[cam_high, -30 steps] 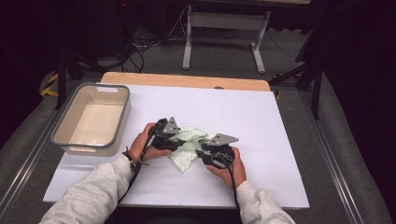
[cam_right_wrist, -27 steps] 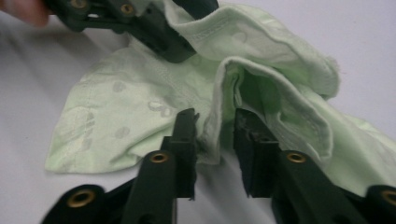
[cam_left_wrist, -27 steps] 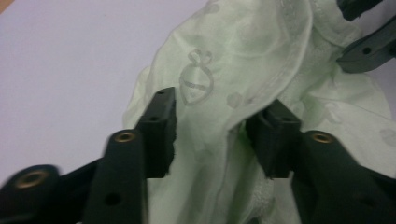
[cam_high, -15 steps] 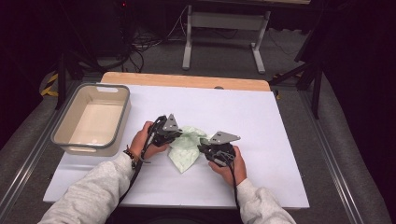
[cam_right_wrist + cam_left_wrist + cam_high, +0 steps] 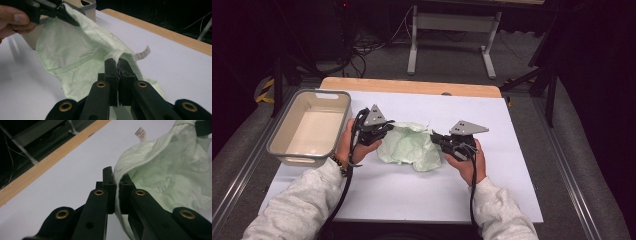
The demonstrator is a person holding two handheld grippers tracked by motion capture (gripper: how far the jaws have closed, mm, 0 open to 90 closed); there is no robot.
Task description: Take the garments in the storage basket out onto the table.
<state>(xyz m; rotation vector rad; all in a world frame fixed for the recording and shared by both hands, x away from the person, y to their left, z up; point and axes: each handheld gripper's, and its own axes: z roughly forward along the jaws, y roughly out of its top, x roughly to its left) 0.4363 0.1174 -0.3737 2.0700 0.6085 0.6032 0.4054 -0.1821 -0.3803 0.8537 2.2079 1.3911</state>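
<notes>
Near the table's (image 5: 412,200) left edge sits a grey bin (image 5: 309,127). Just right of it the left claw (image 5: 387,128) has just clamped onto the left hem of a pale green garment (image 5: 409,147), fabric pinched between its pads. The garment hangs between both claws above the table's middle, a white label (image 5: 142,53) at its rim. The right claw (image 5: 435,137) has likewise just closed and pinches the garment's right hem.
</notes>
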